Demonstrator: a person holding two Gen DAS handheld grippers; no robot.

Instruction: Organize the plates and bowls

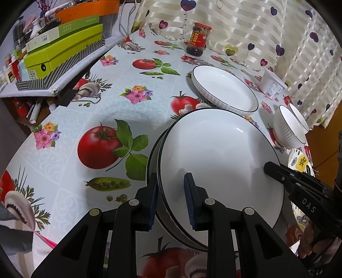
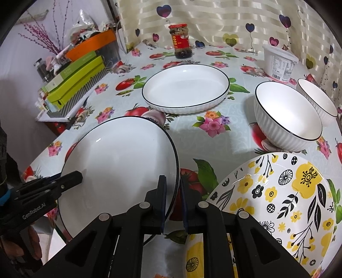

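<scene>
A table [image 2: 235,136] is seen, spread with a pale cloth printed with tomatoes, peas and flowers; a cream curtain [image 2: 213,19] dotted with hearts hangs along its far edge, where a red-labelled jar [image 2: 180,41] and a white tub [image 2: 279,64] are set. Green boxes [image 2: 72,83] are stacked off the left edge. Two stacked white plates [image 1: 220,162], black-rimmed and glossy, are held near the front edge: the left gripper [image 1: 171,198] is clamped on the stack's rim, the right gripper [image 2: 173,201] is closed over the opposite rim. A ribbed white dish [image 2: 186,87] sits mid-table, two ribbed bowls [image 2: 286,115] toward the right edge, a yellow-flowered plate [image 2: 284,203] at the front right corner. The lower plate is almost wholly covered; the flowered plate is cut off by the frame.
</scene>
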